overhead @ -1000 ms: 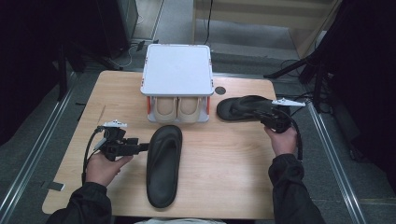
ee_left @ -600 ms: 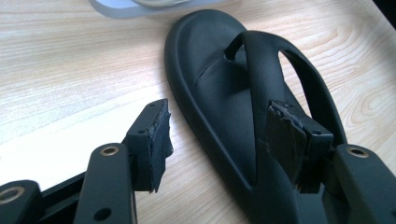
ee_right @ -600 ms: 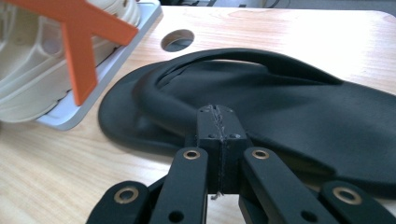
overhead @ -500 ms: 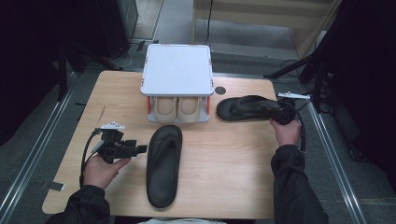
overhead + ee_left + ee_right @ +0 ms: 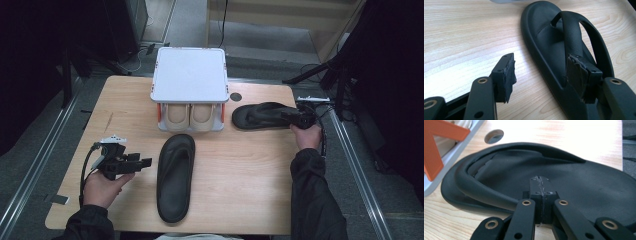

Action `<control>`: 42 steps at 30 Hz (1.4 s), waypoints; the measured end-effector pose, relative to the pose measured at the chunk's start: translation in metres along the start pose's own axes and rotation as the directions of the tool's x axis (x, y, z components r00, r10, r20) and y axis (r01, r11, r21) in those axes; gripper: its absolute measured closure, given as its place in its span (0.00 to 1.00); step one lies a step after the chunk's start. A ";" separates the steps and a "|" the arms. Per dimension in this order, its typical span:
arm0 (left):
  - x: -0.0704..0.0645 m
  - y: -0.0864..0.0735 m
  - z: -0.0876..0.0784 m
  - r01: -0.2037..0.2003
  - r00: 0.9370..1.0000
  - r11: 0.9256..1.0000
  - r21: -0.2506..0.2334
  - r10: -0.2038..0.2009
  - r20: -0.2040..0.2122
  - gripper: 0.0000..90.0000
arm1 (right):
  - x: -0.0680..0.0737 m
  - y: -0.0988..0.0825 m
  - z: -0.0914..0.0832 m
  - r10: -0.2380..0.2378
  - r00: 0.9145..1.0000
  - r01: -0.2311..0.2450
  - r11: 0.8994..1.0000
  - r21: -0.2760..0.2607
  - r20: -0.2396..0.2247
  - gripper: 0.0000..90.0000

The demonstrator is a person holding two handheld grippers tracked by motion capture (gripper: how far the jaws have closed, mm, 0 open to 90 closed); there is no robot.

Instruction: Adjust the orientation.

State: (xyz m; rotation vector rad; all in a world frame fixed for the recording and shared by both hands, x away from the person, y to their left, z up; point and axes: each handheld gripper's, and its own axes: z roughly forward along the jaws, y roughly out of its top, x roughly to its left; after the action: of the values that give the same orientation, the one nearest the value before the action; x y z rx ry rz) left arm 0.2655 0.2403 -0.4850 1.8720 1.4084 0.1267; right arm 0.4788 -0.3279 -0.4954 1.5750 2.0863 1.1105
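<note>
Two black flip-flop sandals lie on the wooden table. One sandal (image 5: pixel 175 177) (image 5: pixel 549 47) lies lengthwise at the front centre. My left gripper (image 5: pixel 146 162) (image 5: pixel 541 75) sits just left of it, open, its right pad (image 5: pixel 576 75) over the sandal's edge near the strap, gripping nothing. The other sandal (image 5: pixel 260 115) (image 5: pixel 579 180) lies crosswise at the right, beside the rack. My right gripper (image 5: pixel 287 116) (image 5: pixel 541 182) is at that sandal's right end, over the sole. Its pads are pressed flat together with nothing between them.
A white box-shaped rack (image 5: pixel 190 80) with orange brackets (image 5: pixel 434 157) stands at the back centre and holds beige shoes (image 5: pixel 190 117). A round hole (image 5: pixel 236 96) (image 5: pixel 494 136) is in the table behind the right sandal. The table's right edge is close to my right hand.
My right hand and gripper have shifted toward the table's right edge, along the right sandal. The left hand and both sandals have stayed put.
</note>
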 end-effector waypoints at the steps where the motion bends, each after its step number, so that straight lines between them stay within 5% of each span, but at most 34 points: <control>1: 0.000 0.000 0.000 0.002 1.000 1.000 -0.003 -0.002 0.000 0.45 | 0.000 0.000 0.001 -0.001 1.000 0.001 1.000 0.008 0.001 1.00; 25: 0.000 0.013 0.009 -0.023 0.999 1.000 -0.001 0.023 0.027 0.45 | 0.014 -0.012 -0.010 -0.038 0.999 0.038 0.998 0.048 -0.004 1.00; 42: 0.003 0.029 0.017 -0.049 0.997 0.999 -0.007 0.049 0.056 0.45 | 0.043 -0.027 -0.023 -0.074 0.997 0.075 0.993 0.090 -0.015 1.00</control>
State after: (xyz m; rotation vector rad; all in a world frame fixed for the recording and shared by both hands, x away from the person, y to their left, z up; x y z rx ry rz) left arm 0.2982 0.2313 -0.4798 1.8919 1.3232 0.1011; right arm 0.4306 -0.3007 -0.4916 1.5202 2.2128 1.0153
